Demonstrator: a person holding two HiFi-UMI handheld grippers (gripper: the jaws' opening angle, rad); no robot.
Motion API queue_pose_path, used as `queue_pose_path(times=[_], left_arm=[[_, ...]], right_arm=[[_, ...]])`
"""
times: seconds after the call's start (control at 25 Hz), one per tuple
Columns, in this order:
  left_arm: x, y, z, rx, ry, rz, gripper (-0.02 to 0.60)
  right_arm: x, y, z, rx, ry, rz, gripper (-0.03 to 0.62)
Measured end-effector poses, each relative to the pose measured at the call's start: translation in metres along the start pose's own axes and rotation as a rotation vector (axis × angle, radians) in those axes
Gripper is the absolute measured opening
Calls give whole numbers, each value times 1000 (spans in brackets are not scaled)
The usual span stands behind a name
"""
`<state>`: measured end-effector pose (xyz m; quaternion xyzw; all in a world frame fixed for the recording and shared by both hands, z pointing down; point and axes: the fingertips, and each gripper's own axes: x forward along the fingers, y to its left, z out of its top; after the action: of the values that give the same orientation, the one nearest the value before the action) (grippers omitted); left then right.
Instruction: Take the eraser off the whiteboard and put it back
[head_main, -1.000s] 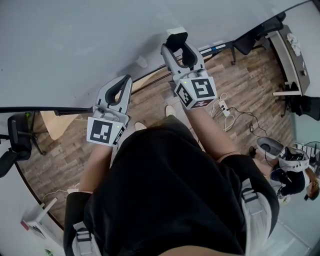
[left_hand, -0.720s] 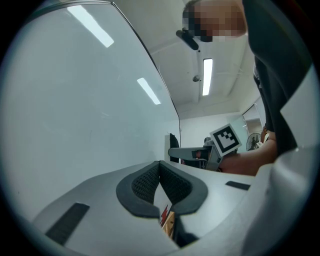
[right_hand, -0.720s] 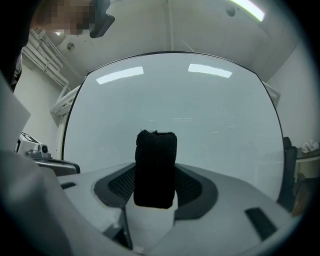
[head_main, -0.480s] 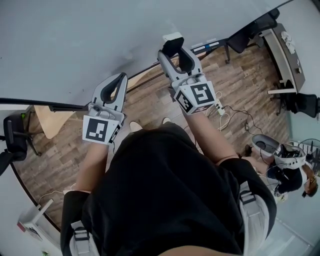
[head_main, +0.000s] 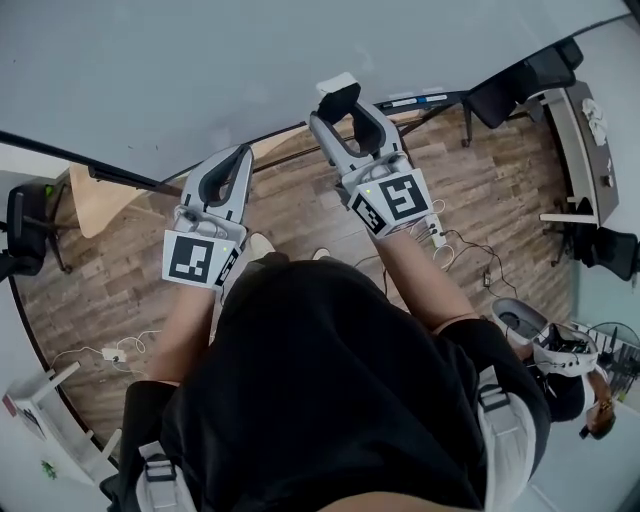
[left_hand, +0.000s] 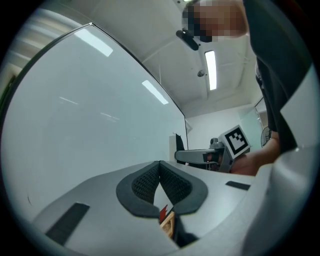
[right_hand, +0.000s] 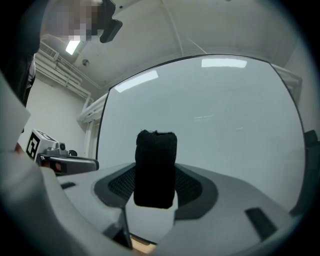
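The whiteboard (head_main: 200, 70) fills the space ahead of me and shows as a pale glossy pane (right_hand: 215, 115) in the right gripper view. My right gripper (head_main: 345, 100) is shut on the eraser (head_main: 338, 92), held level close in front of the board. Its black felt (right_hand: 155, 169) faces the camera above a white body. My left gripper (head_main: 243, 152) sits beside it to the left, shut with nothing between the pads (left_hand: 142, 182). The left gripper view shows the board (left_hand: 90, 110) and the right gripper (left_hand: 200, 156) off to the right.
Below the board runs wood-plank floor (head_main: 300, 215) with a power strip and cables (head_main: 440, 235). Black chairs (head_main: 520, 80) and a desk (head_main: 575, 130) stand at the right, another black chair (head_main: 25, 230) at the left. A second person (head_main: 560, 370) is at the lower right.
Both grippers have slid sideways along the board, the right one still shut on the eraser. The view has turned, so the floor and furniture sit differently.
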<state>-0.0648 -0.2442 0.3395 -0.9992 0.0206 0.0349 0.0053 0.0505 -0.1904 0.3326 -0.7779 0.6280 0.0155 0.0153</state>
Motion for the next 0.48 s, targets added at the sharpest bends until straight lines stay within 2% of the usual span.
queue_pose_path(times=[0.48], left_arm=[[-31,-58,2,14,5,102,-5]], right_arm=[[-53,27,0,-23,-9,170,221]])
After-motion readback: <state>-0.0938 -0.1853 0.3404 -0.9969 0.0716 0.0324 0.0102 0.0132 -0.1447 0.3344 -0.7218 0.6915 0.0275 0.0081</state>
